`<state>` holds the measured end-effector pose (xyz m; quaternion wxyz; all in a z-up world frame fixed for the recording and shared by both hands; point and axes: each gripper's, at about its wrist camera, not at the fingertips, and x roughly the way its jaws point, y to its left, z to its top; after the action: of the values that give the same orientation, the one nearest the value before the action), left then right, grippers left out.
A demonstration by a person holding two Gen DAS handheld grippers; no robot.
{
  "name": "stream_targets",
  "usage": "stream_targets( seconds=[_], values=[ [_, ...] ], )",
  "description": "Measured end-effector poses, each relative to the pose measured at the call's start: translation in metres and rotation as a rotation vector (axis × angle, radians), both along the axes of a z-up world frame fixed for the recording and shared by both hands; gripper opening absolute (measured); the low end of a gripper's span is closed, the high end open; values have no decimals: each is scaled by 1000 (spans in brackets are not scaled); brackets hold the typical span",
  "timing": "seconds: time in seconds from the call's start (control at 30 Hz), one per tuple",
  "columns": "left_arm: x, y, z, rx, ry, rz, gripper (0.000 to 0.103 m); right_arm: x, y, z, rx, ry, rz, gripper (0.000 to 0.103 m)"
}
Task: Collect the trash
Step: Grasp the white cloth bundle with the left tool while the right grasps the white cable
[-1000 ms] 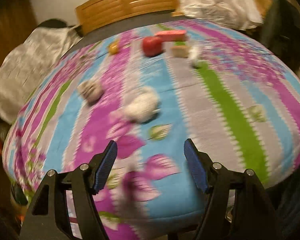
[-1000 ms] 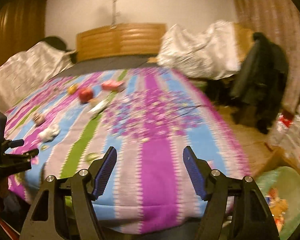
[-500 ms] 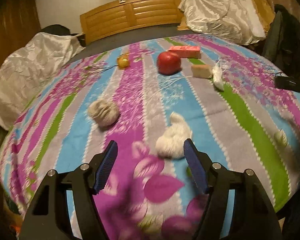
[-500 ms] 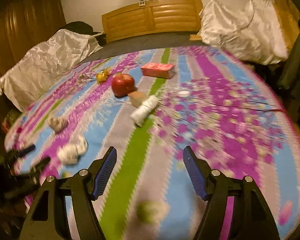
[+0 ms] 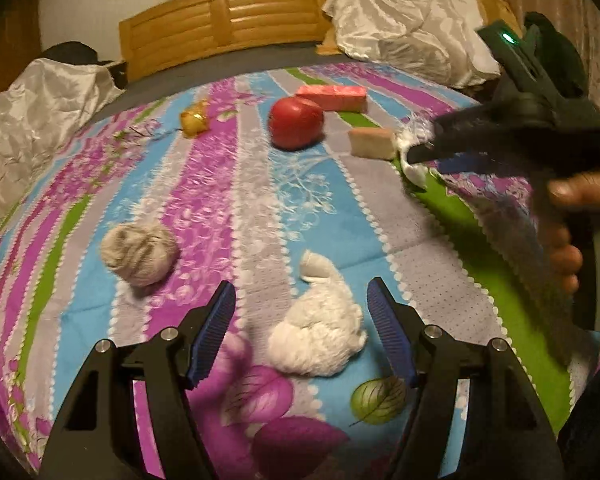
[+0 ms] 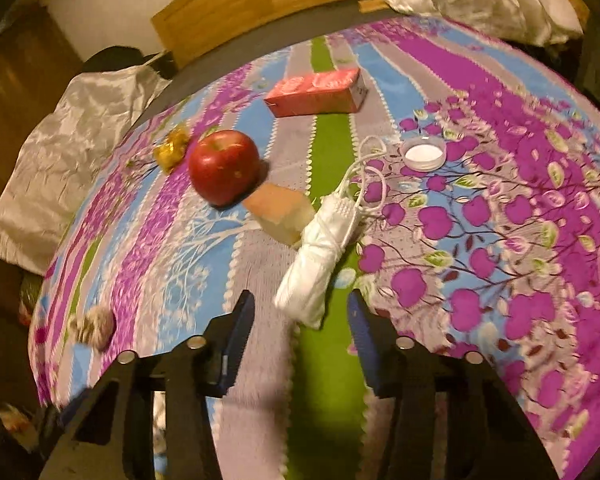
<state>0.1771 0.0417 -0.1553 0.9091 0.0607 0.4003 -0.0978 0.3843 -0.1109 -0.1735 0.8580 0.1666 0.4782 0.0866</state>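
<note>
Left claw (image 5: 300, 330) gapes around one white wad (image 5: 320, 336); right claw (image 6: 300, 338), jaws apart, nears one tied white bundle (image 6: 320, 252); striped floral bedspread (image 5: 260, 200), wooden headboard (image 5: 224, 16); one apple (image 6: 224, 166), one pink carton (image 6: 316, 92), perhaps one grey wad (image 5: 140, 252).

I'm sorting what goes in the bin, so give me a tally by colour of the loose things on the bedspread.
White: 3 - fluffy wad, tied bundle, small lid
Red or pink: 2 - apple, carton
Gold: 1 - foil wrapper
Beige or grey: 2 - block, crumpled wad
Total: 8
</note>
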Motion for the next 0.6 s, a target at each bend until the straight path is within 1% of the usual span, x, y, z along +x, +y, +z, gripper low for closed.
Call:
stream_targets(
  seconds=[0.03, 0.1, 0.13, 0.17, 0.23, 0.37, 0.5, 0.6],
  values=[
    [3, -1, -4, -14, 21, -4, 63, 4, 2, -4, 6, 15, 0, 43],
    [8, -2, -13, -24, 69, -11, 40, 11, 7, -15, -1, 58, 2, 29],
    [11, -3, -17, -22, 90, -15, 34, 11, 7, -16, 3, 49, -6, 29],
    [9, -4, -17, -19, 78, -13, 32, 9, 7, -17, 3, 43, -8, 29],
    [4, -3, -12, -29, 63, -18, 30, 1, 6, -14, 10, 33, 5, 29],
    [-10, 2, 2, -46, 47, 6, 30, -27, -4, -1, 24, 5, 13, 29],
    [-21, 6, 16, -90, 42, 36, 30, -67, -16, 16, 24, -23, 25, 29],
    [-31, 3, 28, -99, 16, 36, 30, -98, -23, 29, 20, -45, 43, 29]
  ],
)
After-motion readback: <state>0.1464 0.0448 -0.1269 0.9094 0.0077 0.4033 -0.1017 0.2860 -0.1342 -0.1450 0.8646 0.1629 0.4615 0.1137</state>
